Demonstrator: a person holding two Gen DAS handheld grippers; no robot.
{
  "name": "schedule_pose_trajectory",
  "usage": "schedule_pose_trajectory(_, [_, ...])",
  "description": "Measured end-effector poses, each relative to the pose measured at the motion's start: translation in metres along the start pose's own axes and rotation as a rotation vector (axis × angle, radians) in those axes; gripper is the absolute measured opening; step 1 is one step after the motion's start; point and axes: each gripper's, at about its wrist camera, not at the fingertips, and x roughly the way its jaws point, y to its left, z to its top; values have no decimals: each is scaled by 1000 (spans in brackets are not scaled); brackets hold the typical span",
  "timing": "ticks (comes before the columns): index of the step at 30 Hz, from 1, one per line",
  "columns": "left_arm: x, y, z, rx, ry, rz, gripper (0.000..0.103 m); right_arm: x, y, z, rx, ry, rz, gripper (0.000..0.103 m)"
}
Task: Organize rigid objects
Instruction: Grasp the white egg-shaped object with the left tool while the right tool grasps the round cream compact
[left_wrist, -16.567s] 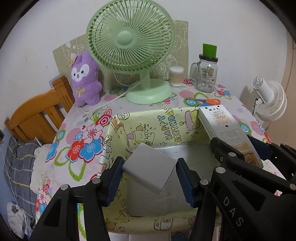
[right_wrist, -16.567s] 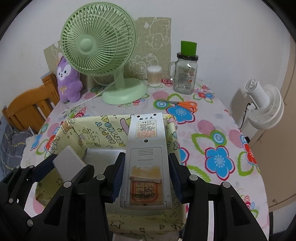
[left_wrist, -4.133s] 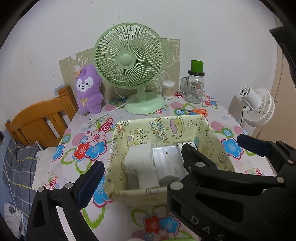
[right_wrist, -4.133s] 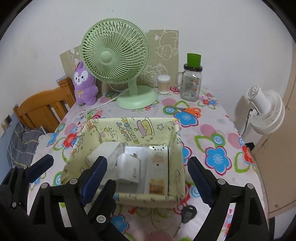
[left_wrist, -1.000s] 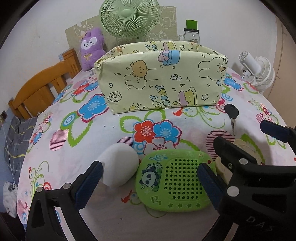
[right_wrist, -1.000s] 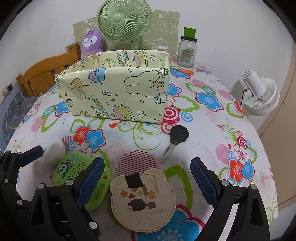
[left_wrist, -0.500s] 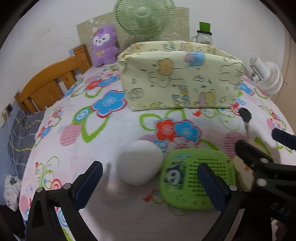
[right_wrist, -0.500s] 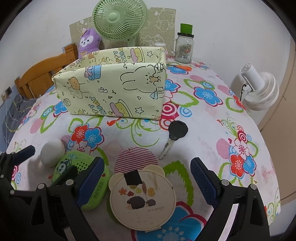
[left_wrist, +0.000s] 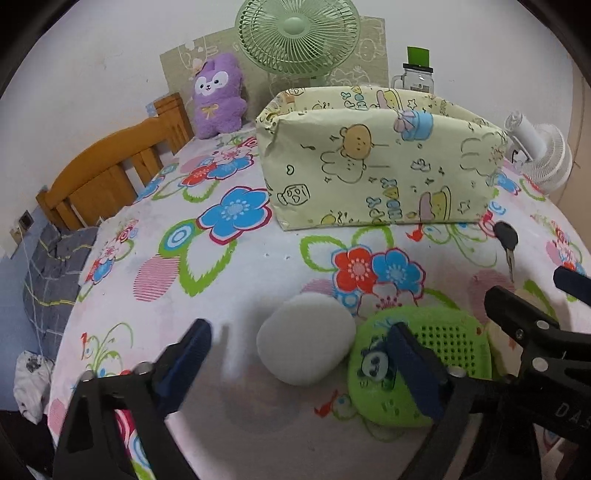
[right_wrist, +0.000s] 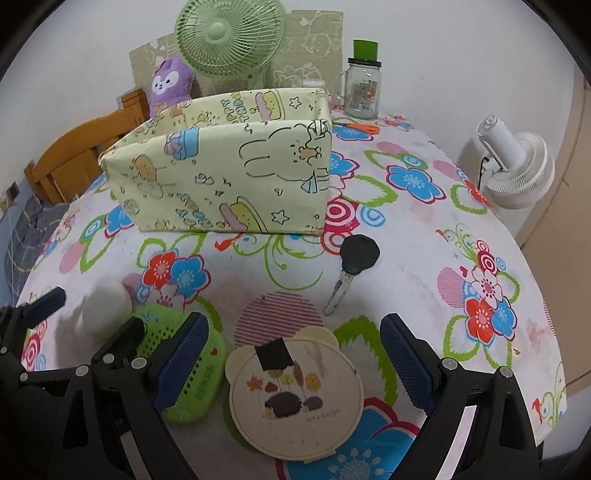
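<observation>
- Left wrist view: the left gripper (left_wrist: 299, 354) is being held over the near edge of the flowered tablecloth (left_wrist: 236, 266), its jaws closing, with the white oval object (left_wrist: 306, 339) lying between them; the pads are not yet pressing on it.
- The right-hand pad (left_wrist: 413, 369) is being seen over the green panda case (left_wrist: 424, 358), which is lying just right of the white oval object, touching it or nearly so.
- Right wrist view: the right gripper (right_wrist: 291, 365) is being held with jaws wide apart, and the round cream hedgehog box (right_wrist: 295, 395) is lying between them, ungripped.
- A black-headed key (right_wrist: 354, 262) is lying on the cloth, beyond the hedgehog box and just in front of the yellow cartoon-print bin (right_wrist: 229, 177).
- The bin is standing upright in the middle of the table; its contents cannot be seen.
- Far behind it, a green fan (right_wrist: 231, 37), a purple plush toy (right_wrist: 170, 85), a glass jar (right_wrist: 364, 88) and orange scissors (right_wrist: 360, 127) are being noted.
</observation>
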Motion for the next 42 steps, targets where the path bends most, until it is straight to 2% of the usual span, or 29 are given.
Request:
schedule_pose_trajectory(5, [7,9,4,-53,9,-92,69,5,9,10,12,1,-3,96])
schedule_pose_trajectory(7, [9,16,2,-107,8,-136,61,5,13,12,17,-3,-3,96])
schedule_pose_trajectory(9, [8,20,0,-129,5,-141,57,5,19,14,13,-6,-7,96])
schedule_pose_trajectory(16, [0,15,-5,-81,-5,-78,56,0,30,9,-32,-4,-32,96])
schedule_pose_trajectory(22, [-15,7,-11,-60,-24,-61,56,-10,23,2,-27,1,-30,96])
schedule_pose_trajectory(28, [-28,-4,-16,-37,-40,-44,56,-20,13,-4,-33,0,-37,100])
schedule_pose_trajectory(39, [-43,-26,-30,-12,-24,-91,56,-26,-6,-18,-22,28,-33,101])
schedule_pose_trajectory(42, [-45,-35,-35,4,-25,-81,56,-25,-11,-24,-27,44,-36,101])
